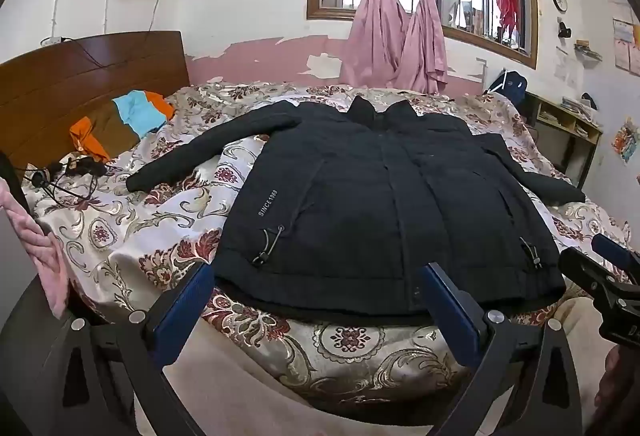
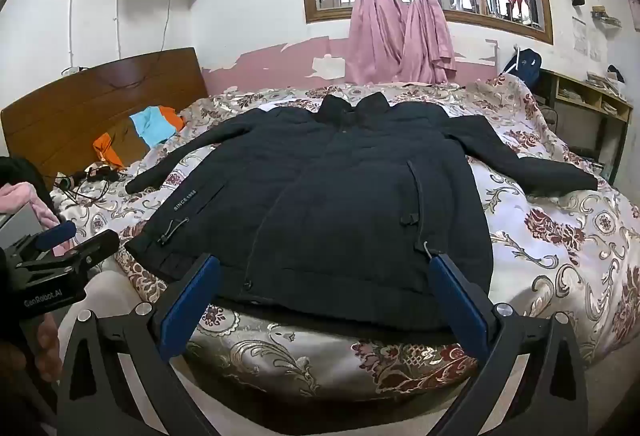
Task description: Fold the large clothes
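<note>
Both grippers, the left gripper [image 1: 316, 290] and the right gripper [image 2: 326, 282], hang spread to their widest with nothing between the blue pads, just short of the bed [image 1: 120, 236]. On its floral cover lies the black jacket [image 1: 380, 203] (front up, zipped, collar toward the window), flat, both sleeves stretched outward, hem nearest the grippers. Near the headboard [image 1: 80, 75] sits an orange-and-blue garment [image 1: 136, 113].

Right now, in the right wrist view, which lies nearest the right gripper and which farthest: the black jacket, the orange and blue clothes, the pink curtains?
From the right gripper:
1. Black jacket, spread just ahead on the bed.
2. Orange and blue clothes, far left by the headboard.
3. Pink curtains, at the window behind.
</note>
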Motion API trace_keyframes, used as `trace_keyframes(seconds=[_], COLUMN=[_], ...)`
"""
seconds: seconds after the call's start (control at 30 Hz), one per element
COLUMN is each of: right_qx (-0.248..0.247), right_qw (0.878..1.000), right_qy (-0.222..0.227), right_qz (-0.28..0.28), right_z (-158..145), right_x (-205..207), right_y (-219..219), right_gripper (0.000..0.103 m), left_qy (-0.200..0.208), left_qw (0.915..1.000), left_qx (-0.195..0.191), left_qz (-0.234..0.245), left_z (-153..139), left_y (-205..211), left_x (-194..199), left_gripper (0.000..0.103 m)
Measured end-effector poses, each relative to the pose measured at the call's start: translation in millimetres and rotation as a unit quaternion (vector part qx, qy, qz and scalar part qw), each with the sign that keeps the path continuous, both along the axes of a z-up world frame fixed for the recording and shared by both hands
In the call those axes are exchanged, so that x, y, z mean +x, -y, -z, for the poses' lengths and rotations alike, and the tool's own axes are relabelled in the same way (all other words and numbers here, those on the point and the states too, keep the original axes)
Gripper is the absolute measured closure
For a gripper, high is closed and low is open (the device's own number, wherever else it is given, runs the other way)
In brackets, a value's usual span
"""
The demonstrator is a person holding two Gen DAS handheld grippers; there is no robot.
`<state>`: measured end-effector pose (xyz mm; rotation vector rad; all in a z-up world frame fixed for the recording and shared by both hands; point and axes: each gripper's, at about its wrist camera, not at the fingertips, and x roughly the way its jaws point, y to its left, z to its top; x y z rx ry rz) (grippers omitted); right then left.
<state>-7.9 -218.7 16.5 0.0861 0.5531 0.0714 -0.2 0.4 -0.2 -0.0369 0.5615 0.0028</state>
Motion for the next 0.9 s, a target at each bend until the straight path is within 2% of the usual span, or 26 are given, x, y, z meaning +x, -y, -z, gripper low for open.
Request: trace_keyframes(seconds=[0.9], right_qx=[-0.003], right_qw=[1.000], right_qy=[-0.002], right_qz=[-0.001], right_z=[1.7], right_x=[0.6], right_y=[-2.1], right_gripper=[0.001], left_qy=[-0.004], left_qw=[1.0000], left_qx=[0.005], left_qz=[0.003], left_z=[-1.2], left_y=[4.2], left_x=[-0.6], left_gripper=[0.000])
